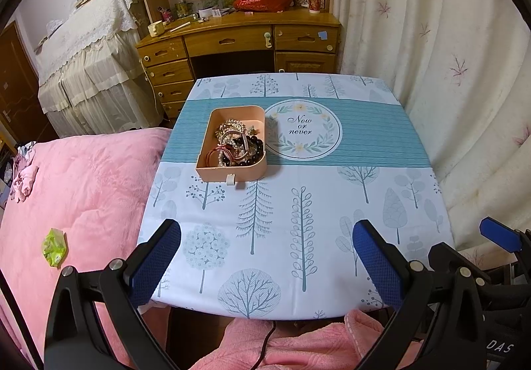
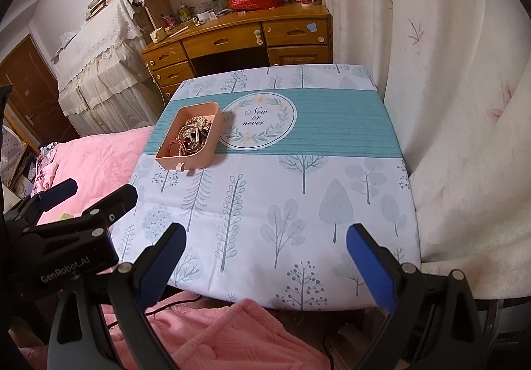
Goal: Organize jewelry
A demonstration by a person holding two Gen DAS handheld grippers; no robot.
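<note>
A peach open box (image 1: 212,169) (image 2: 166,161) sits on the table's left side, on the teal band of the cloth. It holds a tangled heap of jewelry (image 1: 237,142) (image 2: 190,134): bead bracelets, pearls, red cords. My left gripper (image 1: 267,237) is open and empty above the table's near edge, well short of the box. My right gripper (image 2: 265,239) is open and empty over the near edge. The left gripper also shows at the left of the right wrist view (image 2: 99,194).
The table (image 1: 332,204) wears a tree-print cloth with a round "Now or never" emblem (image 1: 303,129) right of the box. A pink bed (image 1: 83,187) lies left, a curtain (image 1: 448,71) right, a wooden desk (image 1: 239,41) behind. A pink blanket (image 2: 215,336) lies below.
</note>
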